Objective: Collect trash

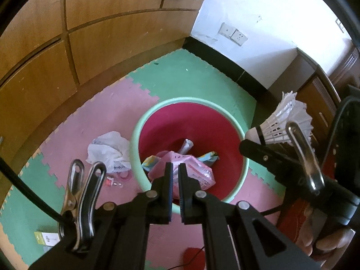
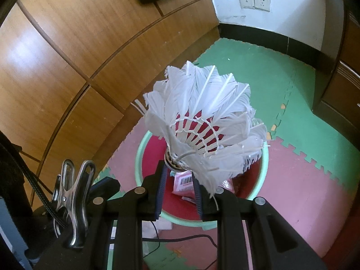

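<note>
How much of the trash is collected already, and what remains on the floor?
Done: pink packet and other wrappers lie inside the bin. In hand: the right tool grips a white shuttlecock above the bin; the left tool is shut and empty. Left: a crumpled white bag, a small clear wrapper and a small box on the floor.

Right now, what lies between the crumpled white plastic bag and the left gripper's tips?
In the left wrist view, a small clear wrapper with red and pink bits lies on pink mat between the white bag and the left gripper.
</note>
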`<act>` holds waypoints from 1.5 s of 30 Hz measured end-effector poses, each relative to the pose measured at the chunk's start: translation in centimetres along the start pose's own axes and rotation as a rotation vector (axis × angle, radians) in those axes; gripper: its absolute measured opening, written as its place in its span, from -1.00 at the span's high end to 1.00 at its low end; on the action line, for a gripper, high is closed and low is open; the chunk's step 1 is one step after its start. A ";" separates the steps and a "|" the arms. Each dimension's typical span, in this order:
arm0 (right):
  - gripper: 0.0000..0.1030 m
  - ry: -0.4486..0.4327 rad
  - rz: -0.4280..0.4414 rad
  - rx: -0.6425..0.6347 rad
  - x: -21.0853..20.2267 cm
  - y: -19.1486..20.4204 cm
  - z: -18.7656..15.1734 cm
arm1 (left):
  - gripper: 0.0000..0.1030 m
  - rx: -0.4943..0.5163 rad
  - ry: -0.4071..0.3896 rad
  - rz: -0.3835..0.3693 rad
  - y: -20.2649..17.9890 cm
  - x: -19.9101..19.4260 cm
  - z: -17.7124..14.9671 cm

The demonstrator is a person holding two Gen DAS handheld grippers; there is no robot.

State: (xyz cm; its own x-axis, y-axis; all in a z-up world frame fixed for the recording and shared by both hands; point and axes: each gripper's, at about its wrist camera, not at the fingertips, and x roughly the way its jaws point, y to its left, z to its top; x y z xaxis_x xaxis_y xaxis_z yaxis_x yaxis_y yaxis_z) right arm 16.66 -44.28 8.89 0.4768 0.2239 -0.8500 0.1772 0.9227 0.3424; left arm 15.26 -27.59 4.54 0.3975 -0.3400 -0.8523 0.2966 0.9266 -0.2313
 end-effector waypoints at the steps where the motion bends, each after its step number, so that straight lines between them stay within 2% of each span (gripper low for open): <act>1: 0.54 0.002 -0.003 -0.001 0.1 -0.1 0.0 | 0.92 -0.002 0.002 0.006 0.1 0.1 0.0; 6: 0.54 0.014 -0.020 0.012 0.7 -0.7 0.0 | 0.89 -0.026 0.014 0.042 1.0 0.3 -0.3; 22: 0.54 0.025 -0.042 0.064 2.4 -2.1 0.5 | 0.86 -0.037 0.027 0.094 1.6 1.0 -0.4; 29: 0.53 0.024 -0.046 0.071 2.7 -2.0 0.7 | 0.58 -0.068 0.042 0.122 2.3 1.6 -0.7; 33: 0.31 0.015 -0.050 0.046 2.6 -1.4 0.8 | 0.48 -0.091 0.058 0.130 2.8 2.0 -1.1; 37: 0.21 0.009 -0.058 0.034 2.3 -1.4 0.8 | 0.34 -0.108 0.070 0.143 3.1 2.4 -1.5; 41: 0.19 0.007 -0.052 0.047 2.1 -1.6 0.9 | 0.21 -0.113 0.088 0.156 3.4 2.9 -2.1; 45: 0.19 0.001 -0.035 0.042 1.7 -1.6 0.7 | 0.17 -0.097 0.114 0.184 3.8 3.7 -2.9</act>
State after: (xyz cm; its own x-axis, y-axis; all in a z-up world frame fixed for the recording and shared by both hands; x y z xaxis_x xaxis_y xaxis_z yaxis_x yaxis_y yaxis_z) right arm 17.80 -45.57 7.20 0.4689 0.1921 -0.8621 0.2299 0.9159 0.3292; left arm 15.34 -24.84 -0.85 0.3353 -0.1483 -0.9304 0.1411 0.9843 -0.1060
